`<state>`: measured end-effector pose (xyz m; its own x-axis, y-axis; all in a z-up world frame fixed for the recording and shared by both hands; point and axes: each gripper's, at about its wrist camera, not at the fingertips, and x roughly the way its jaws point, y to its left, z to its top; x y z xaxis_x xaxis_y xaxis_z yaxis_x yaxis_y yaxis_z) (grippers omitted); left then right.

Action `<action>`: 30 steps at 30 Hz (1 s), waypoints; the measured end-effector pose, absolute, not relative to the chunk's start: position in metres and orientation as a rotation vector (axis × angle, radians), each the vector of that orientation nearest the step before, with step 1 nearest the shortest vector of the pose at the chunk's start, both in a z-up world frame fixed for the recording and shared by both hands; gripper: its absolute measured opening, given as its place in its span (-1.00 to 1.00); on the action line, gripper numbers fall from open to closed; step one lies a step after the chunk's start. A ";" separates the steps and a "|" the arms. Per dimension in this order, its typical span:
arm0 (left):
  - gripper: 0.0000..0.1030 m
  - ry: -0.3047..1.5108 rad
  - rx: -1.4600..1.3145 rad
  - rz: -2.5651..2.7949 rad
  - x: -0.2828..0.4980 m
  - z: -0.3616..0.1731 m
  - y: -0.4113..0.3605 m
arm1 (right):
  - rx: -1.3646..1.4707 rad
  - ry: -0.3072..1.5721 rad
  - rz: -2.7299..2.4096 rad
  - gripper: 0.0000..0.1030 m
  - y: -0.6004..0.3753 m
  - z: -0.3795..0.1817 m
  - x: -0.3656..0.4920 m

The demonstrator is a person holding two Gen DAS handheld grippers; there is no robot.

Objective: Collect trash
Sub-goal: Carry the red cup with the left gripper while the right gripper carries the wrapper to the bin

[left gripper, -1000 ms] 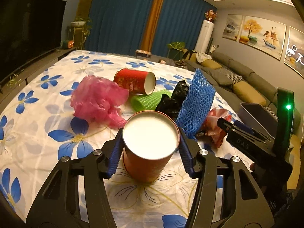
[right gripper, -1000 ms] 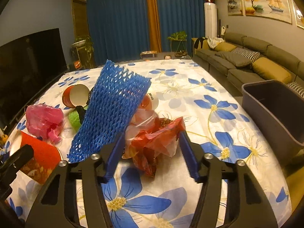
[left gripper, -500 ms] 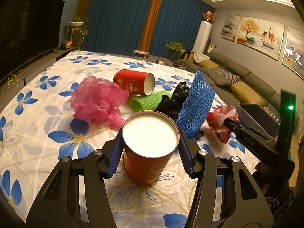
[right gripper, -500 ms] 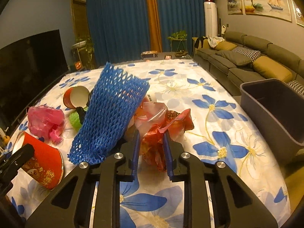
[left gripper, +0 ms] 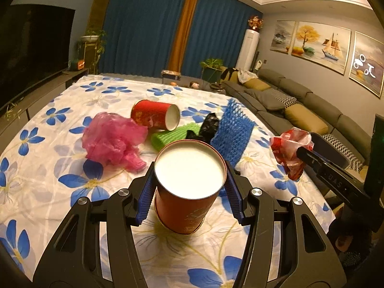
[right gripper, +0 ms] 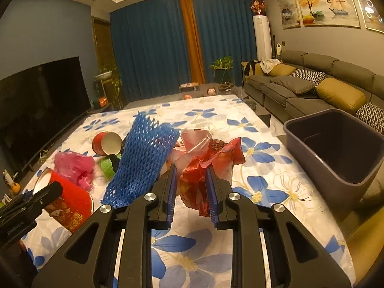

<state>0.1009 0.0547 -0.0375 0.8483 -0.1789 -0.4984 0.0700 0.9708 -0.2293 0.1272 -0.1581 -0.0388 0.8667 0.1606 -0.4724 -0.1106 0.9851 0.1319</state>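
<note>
My left gripper is shut on a red paper cup with a white inside, held above the flowered tablecloth; the cup also shows in the right wrist view. My right gripper is shut on a crumpled red and clear plastic bag, lifted off the table; the bag shows in the left wrist view. A grey bin stands off the table's right edge.
On the table lie a second red cup on its side, a pink plastic bag, a green foam net, a black bag and a blue foam net. A sofa lines the right wall.
My right gripper closed on the red plastic bag and lifted it up and to the right. My left gripper rose a little with the cup.
</note>
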 end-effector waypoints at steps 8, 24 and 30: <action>0.02 0.519 -0.185 -0.185 0.102 -0.022 0.029 | 0.121 0.473 0.125 -0.53 -0.178 -0.031 0.113; 0.02 0.497 -0.141 -0.321 0.126 0.004 -0.045 | 0.145 0.414 0.049 -0.53 -0.229 -0.019 0.099; 0.02 0.470 -0.113 -0.405 0.138 0.020 -0.090 | 0.147 0.378 -0.025 -0.53 -0.263 -0.010 0.096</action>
<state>0.1384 -0.0899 0.0204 0.8140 -0.4039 -0.4174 0.3526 0.9147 -0.1976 0.0964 -0.2633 -0.0105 0.9293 0.0028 -0.3693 0.0520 0.9890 0.1383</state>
